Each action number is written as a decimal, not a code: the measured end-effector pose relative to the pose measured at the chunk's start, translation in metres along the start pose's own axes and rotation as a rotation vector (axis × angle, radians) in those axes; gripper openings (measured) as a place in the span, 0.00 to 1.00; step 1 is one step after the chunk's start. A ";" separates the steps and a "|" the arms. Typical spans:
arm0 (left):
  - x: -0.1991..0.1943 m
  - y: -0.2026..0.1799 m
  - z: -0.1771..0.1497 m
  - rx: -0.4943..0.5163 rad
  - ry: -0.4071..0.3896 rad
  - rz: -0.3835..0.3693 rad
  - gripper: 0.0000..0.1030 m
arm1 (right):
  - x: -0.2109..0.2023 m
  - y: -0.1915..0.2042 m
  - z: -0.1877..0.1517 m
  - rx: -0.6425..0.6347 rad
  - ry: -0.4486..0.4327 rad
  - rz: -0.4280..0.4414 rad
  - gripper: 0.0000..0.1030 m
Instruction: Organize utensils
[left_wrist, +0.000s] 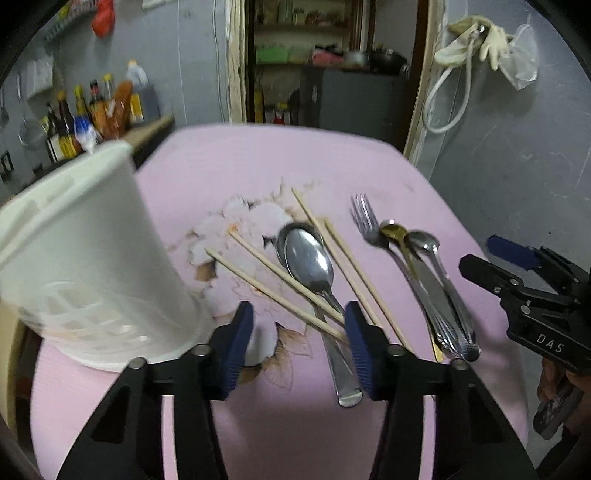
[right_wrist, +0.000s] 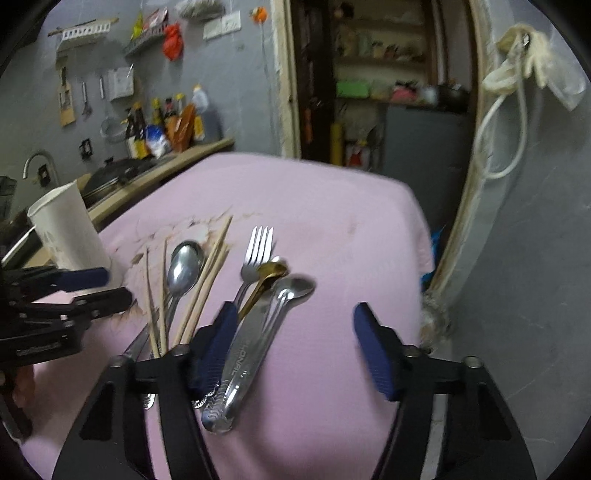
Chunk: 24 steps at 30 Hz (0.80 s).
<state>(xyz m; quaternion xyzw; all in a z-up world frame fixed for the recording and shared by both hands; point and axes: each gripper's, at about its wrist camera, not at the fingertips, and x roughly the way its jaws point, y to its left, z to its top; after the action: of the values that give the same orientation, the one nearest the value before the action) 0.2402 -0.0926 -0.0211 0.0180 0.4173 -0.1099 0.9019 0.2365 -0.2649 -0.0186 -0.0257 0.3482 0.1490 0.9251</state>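
Table (left_wrist: 229, 166) carries all utensils. Holder (left_wrist: 92, 258) stands on its left part, tilted in the left wrist view, left of the chopsticks (left_wrist: 273, 291). Two chopsticks lie left of the big spoon (left_wrist: 310, 258), crossing over its handle; two more lie just right of it. Right of those, well apart: fork (left_wrist: 364, 218), small spoon (left_wrist: 393, 230), knife (left_wrist: 434, 295) and another spoon (left_wrist: 423, 240) in a touching bundle, handles toward the camera. Left gripper (left_wrist: 299, 347) hovers above the big spoon's handle and chopstick ends. Right gripper (right_wrist: 295, 347) sits over the bundle, handles just beside its left finger (right_wrist: 214, 347). Shelf with bottles (right_wrist: 162, 125) behind the table, left; doorway (right_wrist: 388, 92) behind.
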 end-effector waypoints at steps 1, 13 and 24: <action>0.006 0.001 0.001 -0.002 0.020 -0.004 0.36 | 0.006 0.000 0.000 -0.002 0.023 0.014 0.51; 0.030 0.029 0.003 -0.090 0.089 -0.030 0.22 | 0.036 -0.005 0.005 -0.025 0.102 0.028 0.27; 0.024 0.029 0.001 -0.114 0.101 -0.041 0.20 | 0.046 -0.010 0.008 -0.020 0.124 0.048 0.24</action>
<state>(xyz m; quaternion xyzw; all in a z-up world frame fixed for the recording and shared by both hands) 0.2622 -0.0686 -0.0400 -0.0365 0.4682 -0.1035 0.8768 0.2774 -0.2614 -0.0426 -0.0355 0.4037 0.1729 0.8977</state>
